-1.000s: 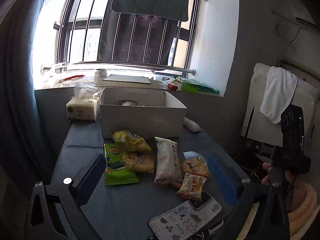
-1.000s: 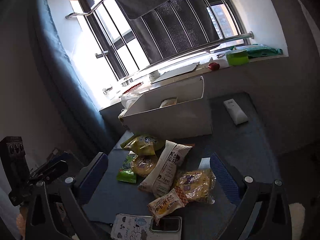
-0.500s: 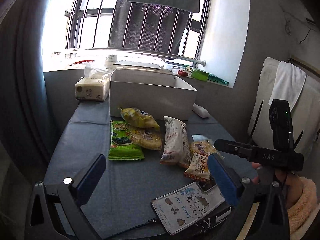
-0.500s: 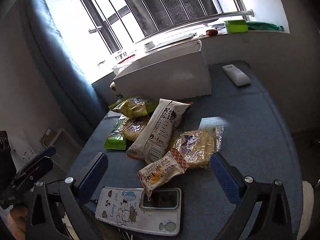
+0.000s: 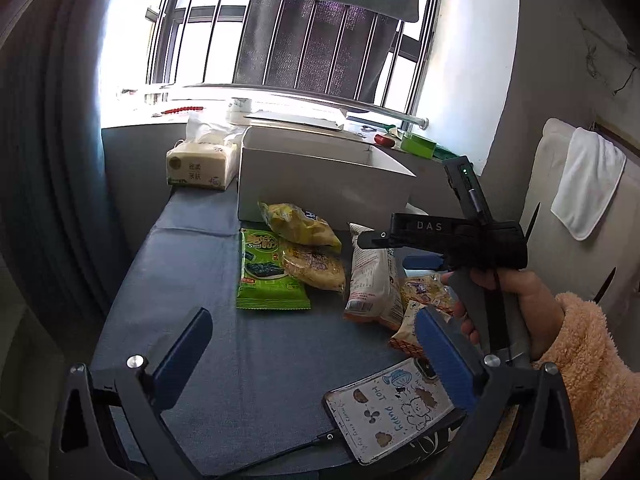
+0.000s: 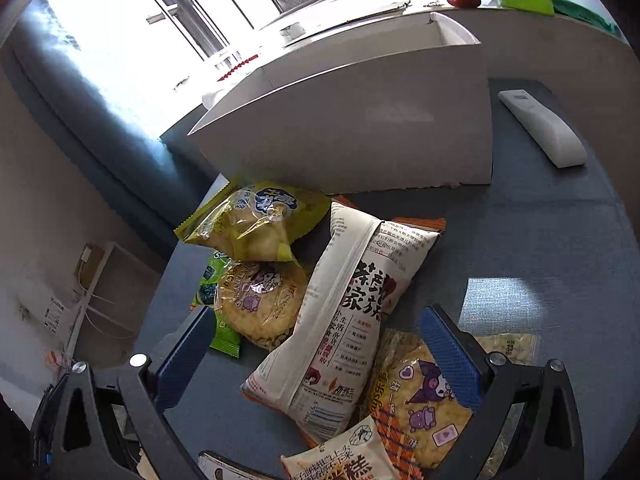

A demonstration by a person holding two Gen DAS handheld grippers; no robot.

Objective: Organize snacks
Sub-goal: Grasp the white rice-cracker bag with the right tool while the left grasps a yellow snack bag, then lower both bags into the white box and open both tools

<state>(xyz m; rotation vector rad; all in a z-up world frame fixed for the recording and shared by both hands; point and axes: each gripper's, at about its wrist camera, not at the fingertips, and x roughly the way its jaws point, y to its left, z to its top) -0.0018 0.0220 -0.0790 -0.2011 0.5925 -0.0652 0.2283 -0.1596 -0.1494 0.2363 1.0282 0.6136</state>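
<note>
Several snack packets lie on the blue table in front of an open white box point(image 5: 324, 184) point(image 6: 360, 128): a green seaweed pack point(image 5: 268, 272), a yellow bag point(image 5: 298, 226) point(image 6: 252, 220), a round cake pack point(image 5: 314, 266) point(image 6: 256, 304), a tall white bag point(image 5: 372, 276) point(image 6: 344, 320) and a Kuromi-print pack point(image 6: 420, 396). My left gripper point(image 5: 316, 354) is open and empty above the table's near part. My right gripper point(image 6: 316, 352) is open, low over the white bag, its fingers either side of the bag. The right gripper's body point(image 5: 452, 236) shows in the left wrist view.
A phone in a cartoon case point(image 5: 392, 408) with a cable lies at the near edge. A tissue pack point(image 5: 200, 166) stands left of the box. A white remote point(image 6: 544, 128) lies right of the box. The window sill behind holds small items. A chair with a towel point(image 5: 584, 188) stands at the right.
My right gripper has moved forward and down, close over the snack pile and the white bag. My left gripper has moved slightly; the right gripper body now crosses its view.
</note>
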